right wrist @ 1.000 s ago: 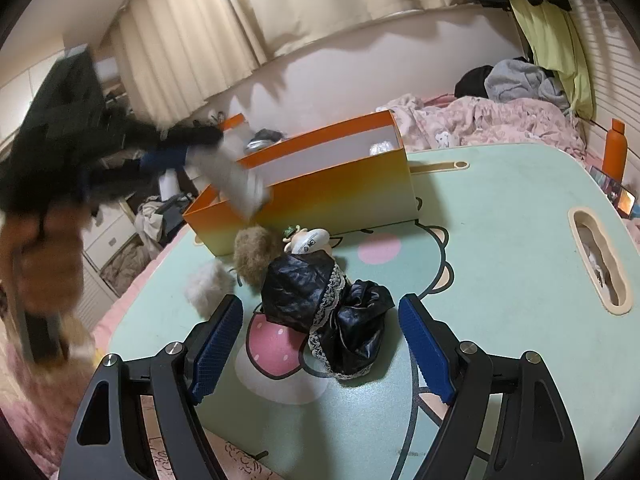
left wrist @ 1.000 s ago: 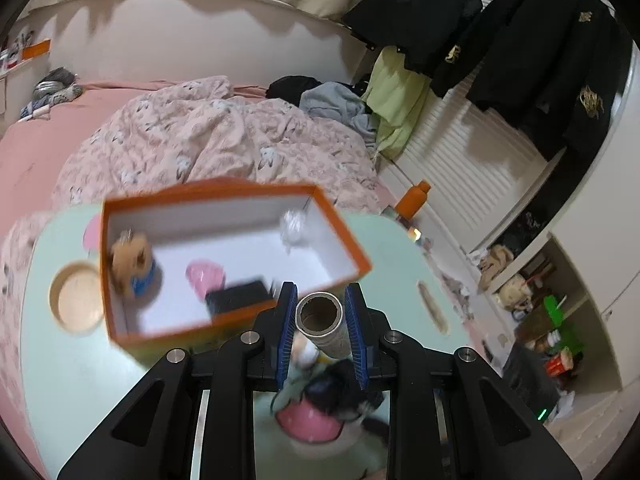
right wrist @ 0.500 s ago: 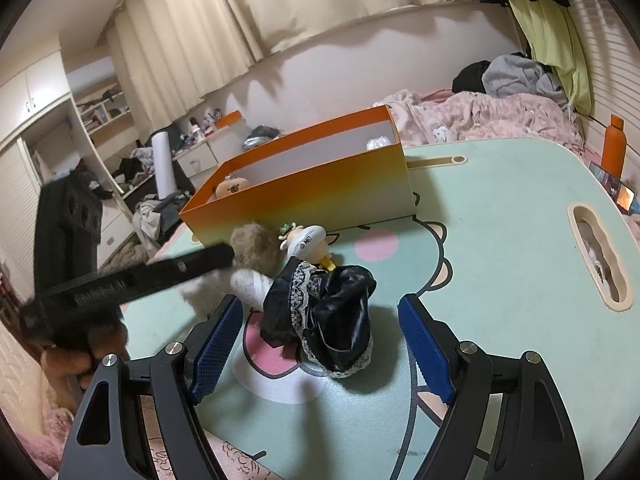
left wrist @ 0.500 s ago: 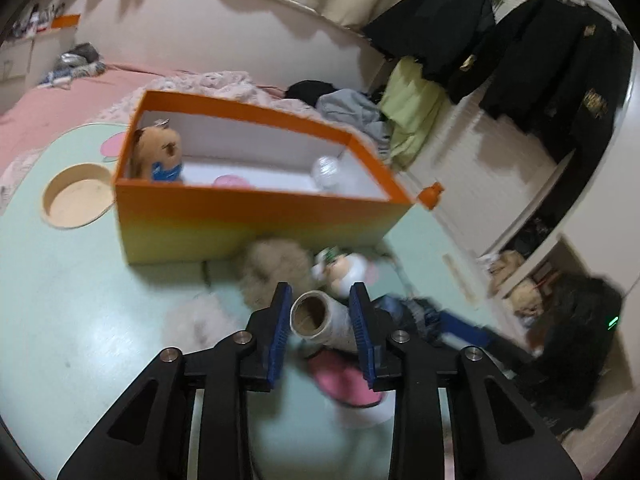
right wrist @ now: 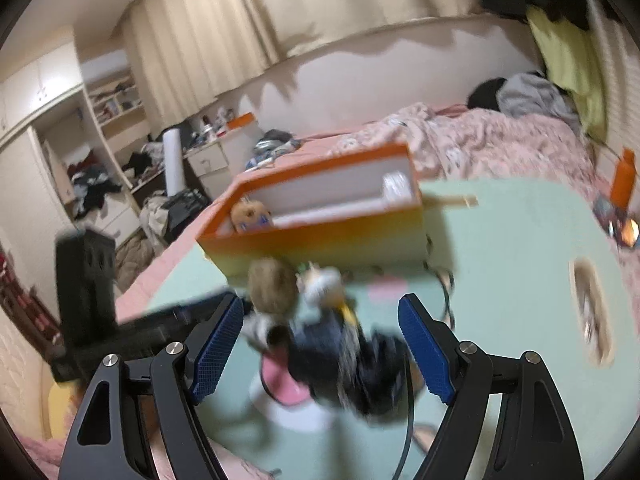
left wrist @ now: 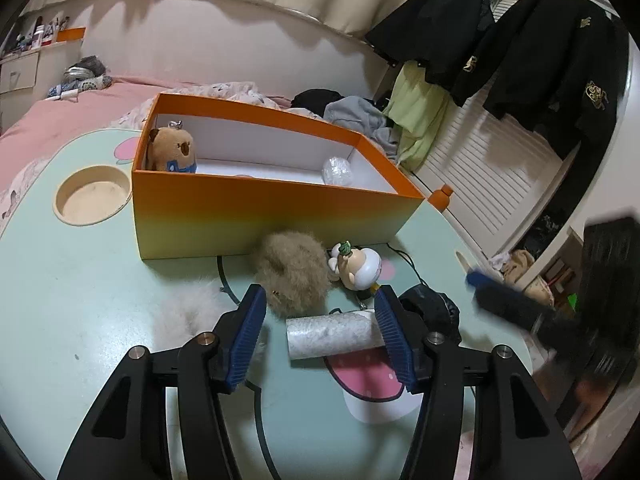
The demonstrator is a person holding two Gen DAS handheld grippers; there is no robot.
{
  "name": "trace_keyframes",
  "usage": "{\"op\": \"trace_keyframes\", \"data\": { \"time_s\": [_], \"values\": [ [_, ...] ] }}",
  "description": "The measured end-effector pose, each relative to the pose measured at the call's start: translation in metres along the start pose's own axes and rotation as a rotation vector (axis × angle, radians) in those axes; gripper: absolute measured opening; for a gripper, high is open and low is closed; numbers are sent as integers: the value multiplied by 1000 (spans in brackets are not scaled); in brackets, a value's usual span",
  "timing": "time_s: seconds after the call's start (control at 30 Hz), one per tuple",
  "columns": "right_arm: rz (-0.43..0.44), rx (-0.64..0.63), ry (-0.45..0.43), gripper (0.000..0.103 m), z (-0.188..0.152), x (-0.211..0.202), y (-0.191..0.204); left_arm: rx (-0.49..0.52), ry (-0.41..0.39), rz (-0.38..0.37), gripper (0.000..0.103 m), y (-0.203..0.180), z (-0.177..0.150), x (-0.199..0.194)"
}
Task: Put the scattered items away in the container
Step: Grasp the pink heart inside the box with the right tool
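Looking along our left gripper, we see its fingers have just been spreading, and the roll lies on the bench between them, its end against the right-side finger only. Beyond the fingertips sit a fur ball, a figurine and the box. Our right gripper has its fingers spread, with the blurred black doll between them; we cannot tell whether it touches them.
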State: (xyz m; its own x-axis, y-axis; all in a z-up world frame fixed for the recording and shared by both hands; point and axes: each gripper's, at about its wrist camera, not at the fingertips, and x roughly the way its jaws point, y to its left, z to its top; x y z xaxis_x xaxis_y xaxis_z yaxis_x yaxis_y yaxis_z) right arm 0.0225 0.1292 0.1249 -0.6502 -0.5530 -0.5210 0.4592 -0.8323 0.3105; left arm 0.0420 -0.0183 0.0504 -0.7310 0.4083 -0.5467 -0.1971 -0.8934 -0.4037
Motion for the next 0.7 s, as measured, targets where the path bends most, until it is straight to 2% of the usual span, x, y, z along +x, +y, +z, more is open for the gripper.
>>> {"op": "trace_keyframes", "data": {
  "time_s": [0.07,0.13,0.17,0.2,0.23,0.33,0.43,0.53,0.57,0.6,0.7],
  "values": [
    [-11,-33,20,73,32,6,3,-9,-15,1,57,2,-1,-3],
    [-85,-98,73,58,67,26,8,-7,-35,0,57,2,-1,-7],
    [-109,-122,111,39,81,39,8,0,-43,-1,57,1,-2,-10],
    [-119,-133,170,26,94,56,7,8,-47,-2,57,1,-1,-12],
    [-105,-121,242,24,104,76,5,18,-51,0,57,0,-1,-14],
    [30,-68,448,24,112,126,7,39,-79,1,57,0,-2,-23],
    [88,-20,562,25,107,163,16,43,-102,-9,57,3,-1,-31],
    [12,-19,611,34,102,193,26,40,-120,-16,57,7,-2,-35],
    [-1,-17,627,44,101,200,27,37,-123,-18,57,9,-2,-36],
    [-19,-15,641,49,100,207,28,34,-124,-19,57,11,-2,-36],
    [-95,-58,665,49,98,223,36,22,-121,-26,57,13,-4,-35]
  ]
}}
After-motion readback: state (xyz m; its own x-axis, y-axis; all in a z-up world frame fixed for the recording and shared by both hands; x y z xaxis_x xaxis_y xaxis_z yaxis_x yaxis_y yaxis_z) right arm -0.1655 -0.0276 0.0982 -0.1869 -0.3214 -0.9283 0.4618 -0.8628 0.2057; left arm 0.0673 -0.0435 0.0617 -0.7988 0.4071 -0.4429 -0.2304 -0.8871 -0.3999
